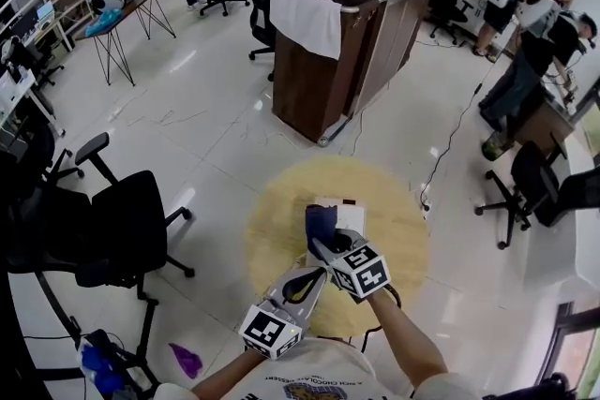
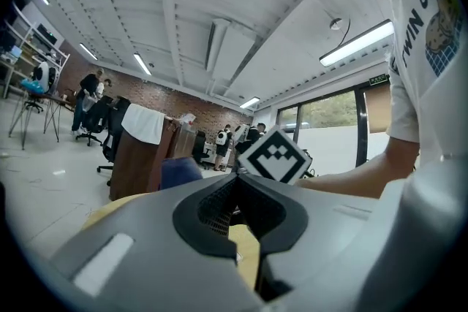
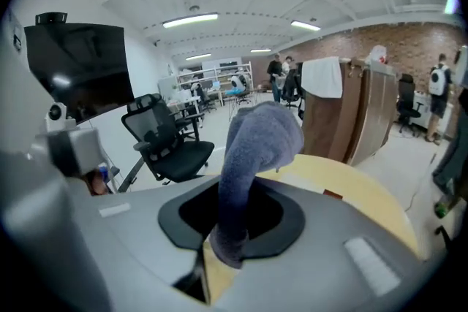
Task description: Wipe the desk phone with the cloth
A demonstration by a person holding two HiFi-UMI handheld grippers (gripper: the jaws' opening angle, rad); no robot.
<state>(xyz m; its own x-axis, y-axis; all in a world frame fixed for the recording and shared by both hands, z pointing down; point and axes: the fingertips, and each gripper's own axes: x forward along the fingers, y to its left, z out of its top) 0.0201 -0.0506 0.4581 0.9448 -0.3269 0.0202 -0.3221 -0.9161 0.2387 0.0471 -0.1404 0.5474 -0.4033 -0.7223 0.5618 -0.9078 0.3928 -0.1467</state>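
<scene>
Over the round yellow table (image 1: pixel 281 234), the right gripper (image 1: pixel 323 250) pinches one end of the blue cloth (image 1: pixel 320 222) beside the white desk phone (image 1: pixel 347 216), while the left gripper (image 1: pixel 313 278), jaws together and empty, braces nothing, so a wiping push could slide the phone.

Person's T-shirt (image 2: pixel 428 25), right side of the left gripper view: dark blue print reads "TWIN CO", then runs out of frame; it sits above a blue-and-yellow graphic. The same T-shirt in the head view, near bottom edge, has a line of small print, too small to read. Green sign (image 2: pixel 376 79) above the far window: lettering unreadable. Marker cube (image 1: pixel 361 270) on the right gripper (image 1: pixel 326 248): black-and-white square patterns only, not letters or digits.
</scene>
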